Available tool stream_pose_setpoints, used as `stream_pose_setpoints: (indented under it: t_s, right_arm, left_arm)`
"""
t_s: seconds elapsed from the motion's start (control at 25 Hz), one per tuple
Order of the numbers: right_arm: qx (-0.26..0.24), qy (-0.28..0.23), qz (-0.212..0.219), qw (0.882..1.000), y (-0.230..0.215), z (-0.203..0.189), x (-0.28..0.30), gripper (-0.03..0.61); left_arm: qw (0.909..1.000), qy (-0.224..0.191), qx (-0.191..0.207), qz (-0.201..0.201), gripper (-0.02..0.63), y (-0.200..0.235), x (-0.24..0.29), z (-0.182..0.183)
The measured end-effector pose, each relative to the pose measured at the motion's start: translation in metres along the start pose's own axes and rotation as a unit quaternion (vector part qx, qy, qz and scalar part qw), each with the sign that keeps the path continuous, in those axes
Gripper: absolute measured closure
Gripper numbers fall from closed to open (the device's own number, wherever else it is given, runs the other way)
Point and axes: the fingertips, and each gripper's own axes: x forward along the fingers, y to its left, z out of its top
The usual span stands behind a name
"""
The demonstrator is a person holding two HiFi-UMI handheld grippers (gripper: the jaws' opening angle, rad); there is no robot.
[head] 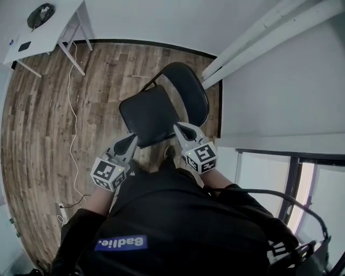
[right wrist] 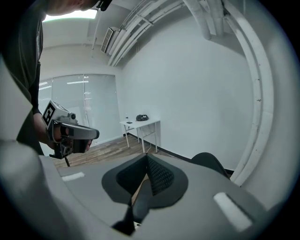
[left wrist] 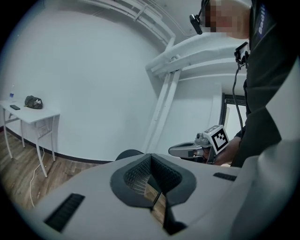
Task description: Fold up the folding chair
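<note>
The black folding chair stands unfolded on the wood floor, its seat [head: 150, 115] toward me and its rounded backrest [head: 191, 89] toward the wall. My left gripper [head: 132, 139] hangs shut and empty just before the seat's near left edge. At the seat's near right corner my right gripper [head: 178, 128] is shut on nothing as well. In the left gripper view the closed jaws [left wrist: 149, 171] point past the backrest top [left wrist: 129, 153], and the right gripper [left wrist: 197, 149] shows beside them. The right gripper view has its closed jaws [right wrist: 146, 171], the backrest [right wrist: 211, 164] and the left gripper [right wrist: 70, 133].
A white table [head: 48, 33] with a dark object [head: 40, 14] stands at the far left. A white cable [head: 70, 108] trails over the floor to a power strip [head: 63, 213]. White wall and pipes [head: 253, 38] are close behind the chair; a window [head: 269, 175] is at right.
</note>
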Motion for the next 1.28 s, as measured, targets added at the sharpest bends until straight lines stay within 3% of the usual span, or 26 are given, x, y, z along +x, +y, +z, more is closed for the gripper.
stream_pose_setpoints:
  t_s: [0.28,0.52,0.64,0.8,0.96,1.04,1.28]
  right_arm:
    - [-0.016,0.014,0.017,1.000,-0.068,-0.004,0.004,0.575]
    - [-0.037,0.040,0.013,0.998,-0.133,-0.019,0.017,0.575]
    - [-0.040,0.054,-0.002,0.998,-0.151,-0.024,0.021,0.574]
    - [0.012,0.056,-0.035,0.998,-0.163,-0.024,0.027,0.572]
    - [0.025,0.066,-0.067,0.995,-0.176,-0.022,0.031,0.572]
    - [0.023,0.075,-0.088,0.993,-0.191,-0.026,0.034,0.572]
    - [0.024,0.117,-0.142,0.983,-0.224,-0.052,0.031,0.565]
  left_arm:
    - [0.9978,0.013,-0.036,0.054,0.609,-0.004,0.047,-0.014]
    - [0.9933,-0.029,-0.079,0.080,0.609,0.014,0.086,-0.026]
    - [0.9929,-0.034,-0.095,0.063,0.609,0.021,0.096,-0.033]
    - [0.9907,-0.026,-0.127,0.042,0.609,0.042,0.096,-0.047]
    - [0.9797,-0.057,-0.188,0.042,0.609,0.075,0.085,-0.050]
    - [0.9772,-0.061,-0.199,0.041,0.609,0.092,0.089,-0.059]
    - [0.9746,-0.010,-0.224,-0.008,0.609,0.110,0.102,-0.114]
